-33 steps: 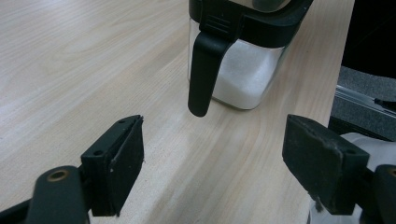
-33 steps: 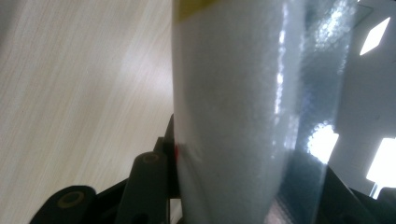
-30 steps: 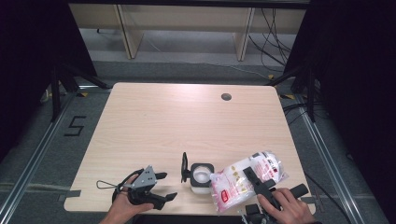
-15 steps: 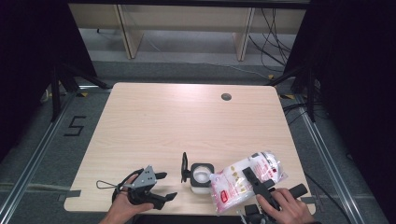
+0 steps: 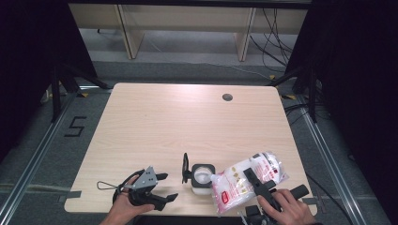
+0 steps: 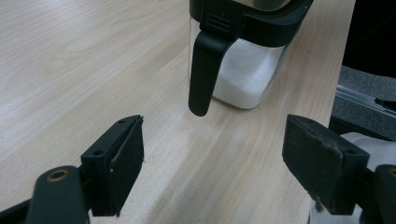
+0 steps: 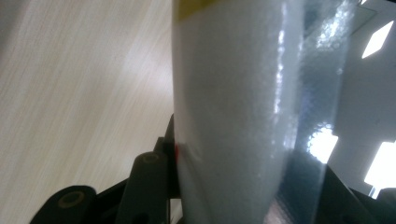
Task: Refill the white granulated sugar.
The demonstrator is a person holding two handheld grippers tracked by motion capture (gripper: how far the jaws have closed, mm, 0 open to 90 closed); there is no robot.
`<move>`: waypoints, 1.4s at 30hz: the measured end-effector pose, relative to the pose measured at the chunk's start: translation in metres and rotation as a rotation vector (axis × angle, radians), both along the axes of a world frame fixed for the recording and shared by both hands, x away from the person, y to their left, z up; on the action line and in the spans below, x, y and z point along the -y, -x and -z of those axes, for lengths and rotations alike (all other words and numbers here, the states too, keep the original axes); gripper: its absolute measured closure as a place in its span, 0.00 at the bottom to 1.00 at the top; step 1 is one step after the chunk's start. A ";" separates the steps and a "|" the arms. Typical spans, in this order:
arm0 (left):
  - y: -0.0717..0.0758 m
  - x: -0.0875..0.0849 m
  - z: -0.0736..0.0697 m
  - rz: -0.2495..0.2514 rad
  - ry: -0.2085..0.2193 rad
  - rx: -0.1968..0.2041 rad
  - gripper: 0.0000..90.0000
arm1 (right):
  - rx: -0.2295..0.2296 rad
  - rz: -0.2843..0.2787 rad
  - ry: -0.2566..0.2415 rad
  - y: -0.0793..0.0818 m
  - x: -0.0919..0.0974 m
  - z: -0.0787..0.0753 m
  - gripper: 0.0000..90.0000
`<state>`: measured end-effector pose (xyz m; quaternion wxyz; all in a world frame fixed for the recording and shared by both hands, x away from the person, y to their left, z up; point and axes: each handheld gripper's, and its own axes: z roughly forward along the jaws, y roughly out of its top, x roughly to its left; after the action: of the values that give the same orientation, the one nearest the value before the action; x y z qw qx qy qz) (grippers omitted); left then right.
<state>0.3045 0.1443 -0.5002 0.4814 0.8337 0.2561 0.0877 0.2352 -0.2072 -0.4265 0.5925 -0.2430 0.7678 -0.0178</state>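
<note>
A small clear square container (image 5: pixel 202 182) with a black rim holds white granules and stands near the table's front edge; its black lid (image 5: pixel 185 168) is flipped up on the left side. My right gripper (image 5: pixel 257 180) is shut on a clear plastic bag of white granules (image 5: pixel 234 185) with red print, tilted so that its lower corner reaches over the container's mouth. In the right gripper view the bag (image 7: pixel 233 116) sits between the jaws of that gripper (image 7: pixel 243 186). My left gripper (image 5: pixel 168 186) rests open to the left of the container. In the left gripper view its gripper (image 6: pixel 219 154) faces the container (image 6: pixel 243 70).
The light wooden table (image 5: pixel 187 122) has a round cable hole (image 5: pixel 227 97) at the back right. Wooden shelving legs and cables stand on the floor beyond the table. A person's hands hold both grippers at the front edge.
</note>
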 end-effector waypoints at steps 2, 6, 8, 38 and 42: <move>0.000 0.000 0.000 -0.004 0.003 -0.004 0.23 | 0.002 -0.018 0.008 -0.001 0.000 -0.002 0.72; 0.000 0.000 -0.001 0.001 -0.005 0.001 0.23 | -0.014 -0.011 -0.024 -0.002 0.002 -0.001 0.72; -0.001 -0.001 -0.001 0.007 -0.010 0.006 0.23 | -0.031 0.002 -0.034 -0.002 0.004 -0.001 0.72; -0.001 -0.002 -0.001 0.012 -0.004 0.016 0.23 | -0.129 -0.010 -0.221 -0.007 0.019 0.002 0.73; -0.001 -0.002 -0.002 0.014 -0.005 0.017 0.23 | -0.151 -0.012 -0.268 -0.009 0.022 0.004 0.74</move>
<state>0.3055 0.1462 -0.4986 0.4821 0.8358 0.2459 0.0922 0.2444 -0.2295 -0.4303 0.5603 -0.1671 0.8042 0.1065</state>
